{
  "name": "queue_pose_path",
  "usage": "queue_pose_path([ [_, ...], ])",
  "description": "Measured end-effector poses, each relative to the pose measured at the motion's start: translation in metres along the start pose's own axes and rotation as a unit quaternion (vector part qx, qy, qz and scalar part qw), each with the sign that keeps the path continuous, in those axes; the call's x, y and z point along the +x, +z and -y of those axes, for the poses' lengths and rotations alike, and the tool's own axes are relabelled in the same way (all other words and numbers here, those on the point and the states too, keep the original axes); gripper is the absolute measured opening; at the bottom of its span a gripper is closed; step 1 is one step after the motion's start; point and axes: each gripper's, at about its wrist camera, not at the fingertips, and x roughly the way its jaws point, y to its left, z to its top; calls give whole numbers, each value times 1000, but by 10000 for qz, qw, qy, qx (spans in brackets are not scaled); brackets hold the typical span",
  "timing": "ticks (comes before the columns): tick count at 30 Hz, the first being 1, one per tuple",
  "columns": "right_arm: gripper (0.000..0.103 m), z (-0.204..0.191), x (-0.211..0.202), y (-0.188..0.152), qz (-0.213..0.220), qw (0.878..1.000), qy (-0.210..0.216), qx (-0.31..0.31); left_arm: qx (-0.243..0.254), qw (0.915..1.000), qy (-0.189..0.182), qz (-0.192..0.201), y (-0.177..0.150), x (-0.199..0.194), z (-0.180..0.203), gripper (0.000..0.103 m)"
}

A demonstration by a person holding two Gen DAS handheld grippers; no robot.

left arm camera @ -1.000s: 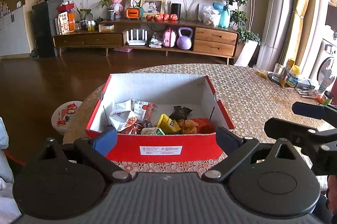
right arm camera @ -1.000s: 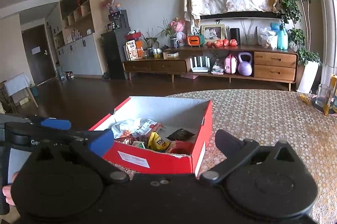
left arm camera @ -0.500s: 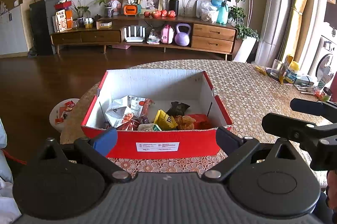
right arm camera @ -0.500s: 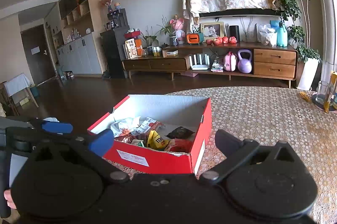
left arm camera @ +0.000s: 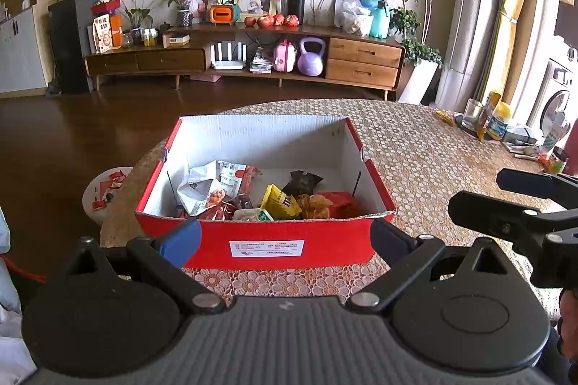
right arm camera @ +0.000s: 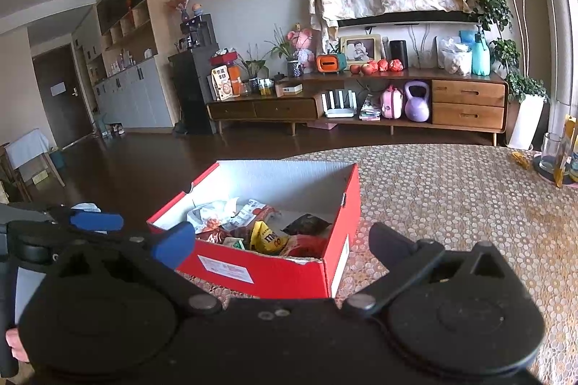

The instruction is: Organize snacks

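Both the left gripper (left arm camera: 285, 236) and right gripper (right arm camera: 280, 242) gape wide and empty, low in frame before the red box (left arm camera: 263, 242) of snacks (left arm camera: 253, 195).

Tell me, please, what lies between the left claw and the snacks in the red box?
Only the box's red front wall with its white label, seen in the left wrist view. The open left claw holds nothing; the snacks lie behind that wall.

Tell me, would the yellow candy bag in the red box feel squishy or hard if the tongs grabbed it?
The yellow candy bag looks crinkled, so it would probably bend and crackle rather than stay stiff. It seems small and likely light. Its glossy wrapper might slip between the fingers, and the neighbouring packets in the red box could shift.
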Motion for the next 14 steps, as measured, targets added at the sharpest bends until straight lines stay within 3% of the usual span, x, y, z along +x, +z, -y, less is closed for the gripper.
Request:
queue_pose_path([
  [14, 103, 1, 0, -5, -53, 10000, -23, 74, -61, 10000, 39, -41, -2, 3, 0, 101],
])
